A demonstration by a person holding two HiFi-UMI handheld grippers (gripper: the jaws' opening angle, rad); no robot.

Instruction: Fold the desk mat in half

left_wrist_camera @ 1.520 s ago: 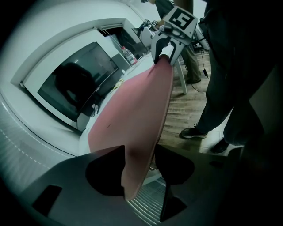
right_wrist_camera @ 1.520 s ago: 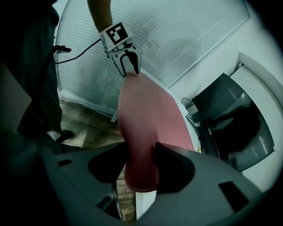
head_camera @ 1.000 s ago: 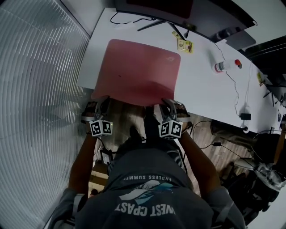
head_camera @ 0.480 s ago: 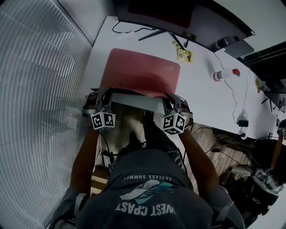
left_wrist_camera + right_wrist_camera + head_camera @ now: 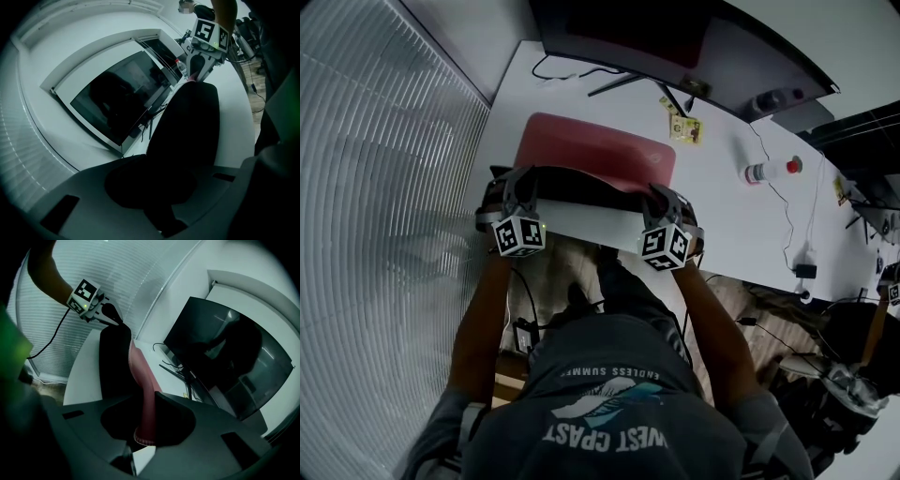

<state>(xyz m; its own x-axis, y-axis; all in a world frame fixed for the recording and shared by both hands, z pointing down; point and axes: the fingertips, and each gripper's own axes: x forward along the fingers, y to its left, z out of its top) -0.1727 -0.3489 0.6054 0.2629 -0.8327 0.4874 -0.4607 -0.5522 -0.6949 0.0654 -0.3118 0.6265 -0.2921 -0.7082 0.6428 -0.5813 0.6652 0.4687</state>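
- Two grippers are gripping the near edge of the desk mat (image 5: 600, 148), one at each near corner, and are holding that edge up off the white table (image 5: 722, 216).
- The left gripper (image 5: 519, 186) is clenching its jaws on the near left corner. In the left gripper view the mat's dark underside is filling the gap between the jaws.
- The right gripper (image 5: 661, 201) is clamping the near right corner. In the right gripper view the mat's stitched reddish edge is sitting pinched between the two jaws.
- The mat is curling over. Its far part is lying flat on the table with the red face up, while the raised near part is showing its dark underside toward the person.
- A bare strip of table is showing just near of the raised edge, between the two grippers.
- A dark monitor (image 5: 628, 28) is standing at the far side of the table beyond the mat, with cables (image 5: 572, 66) trailing beside its foot.
- A small yellow packet (image 5: 684, 125) is lying near the mat's far right corner, not touching it.
- A white bottle (image 5: 766, 171) with a red cap is resting to the right, well apart from the mat.
- A slatted blind (image 5: 384, 187) is filling the left of the scene.
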